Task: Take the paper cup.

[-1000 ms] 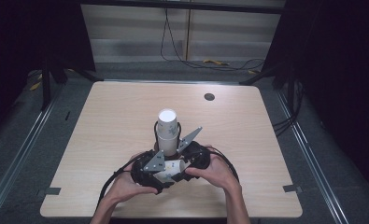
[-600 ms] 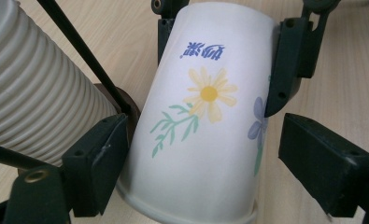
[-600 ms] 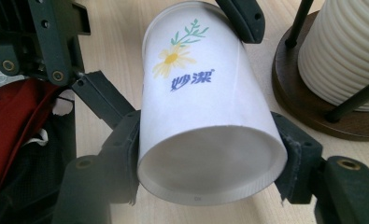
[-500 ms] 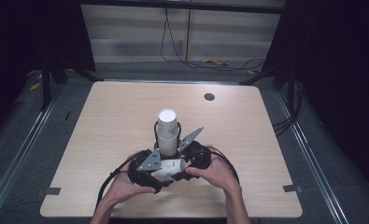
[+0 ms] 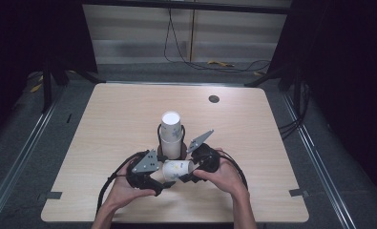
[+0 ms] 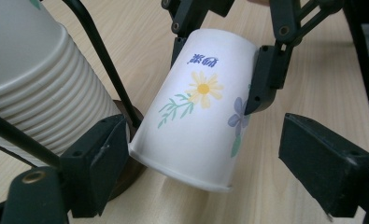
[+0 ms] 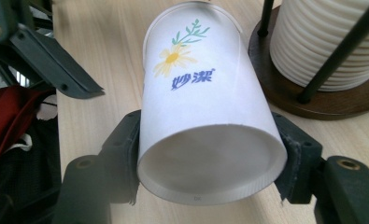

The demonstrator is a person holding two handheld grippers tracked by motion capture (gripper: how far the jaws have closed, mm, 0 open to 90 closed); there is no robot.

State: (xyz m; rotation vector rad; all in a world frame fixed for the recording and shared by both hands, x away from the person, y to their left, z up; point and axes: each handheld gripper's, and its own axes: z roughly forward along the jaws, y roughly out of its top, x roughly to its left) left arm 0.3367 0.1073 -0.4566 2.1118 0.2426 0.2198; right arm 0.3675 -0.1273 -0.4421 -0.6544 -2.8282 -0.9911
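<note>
One pale wooden bench (image 5: 129, 119) stands in a dark room, holding a stack of paper cups (image 5: 171, 136). Right tongs (image 7: 210, 154) grip a flowered paper cup (image 7: 203, 116), its blue lettering legible in the gripper views. Left tongs (image 6: 205, 163) stand open around its rim.

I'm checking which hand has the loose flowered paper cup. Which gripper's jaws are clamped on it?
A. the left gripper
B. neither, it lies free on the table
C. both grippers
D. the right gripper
D: the right gripper presses both pads on the flowered paper cup near its base, while the left gripper stands open around its rim.
</note>
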